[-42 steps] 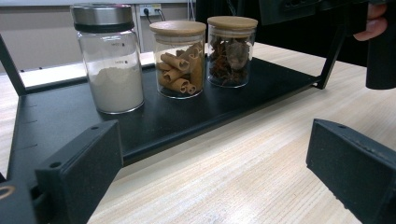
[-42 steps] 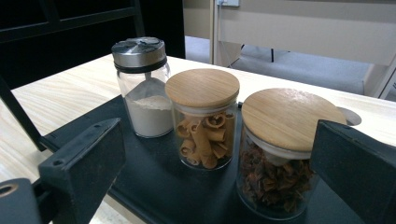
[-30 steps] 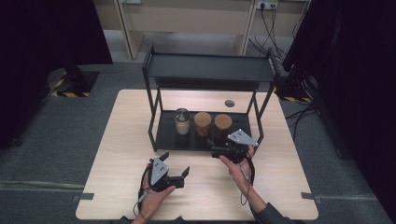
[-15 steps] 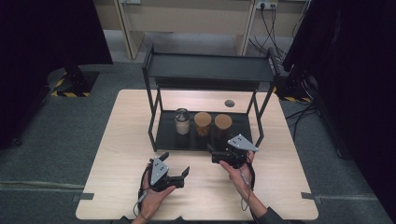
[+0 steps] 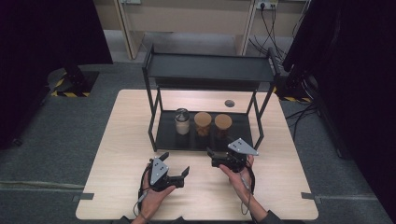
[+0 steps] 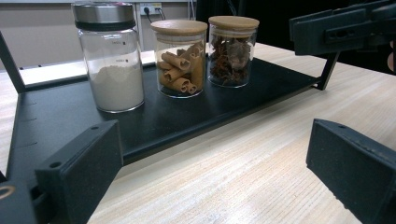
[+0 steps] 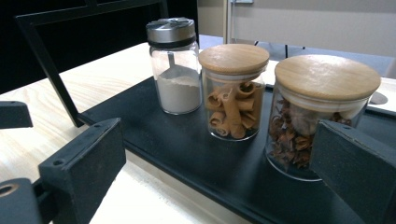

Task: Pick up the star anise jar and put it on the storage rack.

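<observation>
Three jars stand in a row on the lower shelf [image 5: 164, 135] of a black rack. One is a metal-lidded jar of white powder [image 5: 181, 121] [image 6: 112, 60] [image 7: 173, 70]. Beside it are a wooden-lidded jar of cinnamon sticks [image 5: 202, 123] [image 6: 180, 58] [image 7: 233, 93] and a wooden-lidded jar of dark dried spice [image 5: 222, 126] [image 6: 232, 51] [image 7: 313, 116]. My left gripper [image 5: 176, 164] [image 6: 212, 154] rests open on the table in front of the rack, holding nothing. My right gripper [image 5: 212, 157] [image 7: 217, 158] is open at the shelf's front edge, its jaws facing the spice jar.
The rack's top shelf [image 5: 210, 67] overhangs the jars, and its posts [image 5: 151, 116] stand at the corners. A round hole [image 5: 229, 103] lies in the wooden table [image 5: 126, 140] behind the rack. The right gripper's body [image 6: 345, 28] shows in the left gripper view.
My right gripper has shifted slightly back toward the person, staying open near the shelf's front edge. The left gripper and the jars have not moved.
</observation>
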A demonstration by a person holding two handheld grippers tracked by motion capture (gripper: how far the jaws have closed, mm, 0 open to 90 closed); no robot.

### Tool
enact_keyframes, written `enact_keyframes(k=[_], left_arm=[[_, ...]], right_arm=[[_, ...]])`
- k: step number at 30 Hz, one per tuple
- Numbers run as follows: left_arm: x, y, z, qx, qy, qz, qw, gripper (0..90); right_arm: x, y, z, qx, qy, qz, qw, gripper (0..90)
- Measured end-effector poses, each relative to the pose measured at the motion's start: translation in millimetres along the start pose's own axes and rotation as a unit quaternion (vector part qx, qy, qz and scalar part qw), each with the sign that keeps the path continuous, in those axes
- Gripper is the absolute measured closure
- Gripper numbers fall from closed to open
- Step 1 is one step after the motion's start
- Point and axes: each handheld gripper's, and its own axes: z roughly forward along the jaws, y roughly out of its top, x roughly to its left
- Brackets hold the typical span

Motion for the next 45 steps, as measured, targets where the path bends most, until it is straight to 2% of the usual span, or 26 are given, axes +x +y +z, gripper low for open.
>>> enact_keyframes(k=[22, 45], left_arm=[[-0.8, 0.3, 0.3, 0.001, -0.001, 0.005, 1.0, 3.3], [-0.7, 0.1, 0.3, 0.0, -0.002, 0.006, 1.0, 3.3]], right_arm=[[7.2, -7.8, -4.8, 0.003, 0.007, -0.006, 1.0, 3.8], [16.4, -16.0, -12.6, 0.014, 0.025, -0.011, 0.9995, 3.7]])
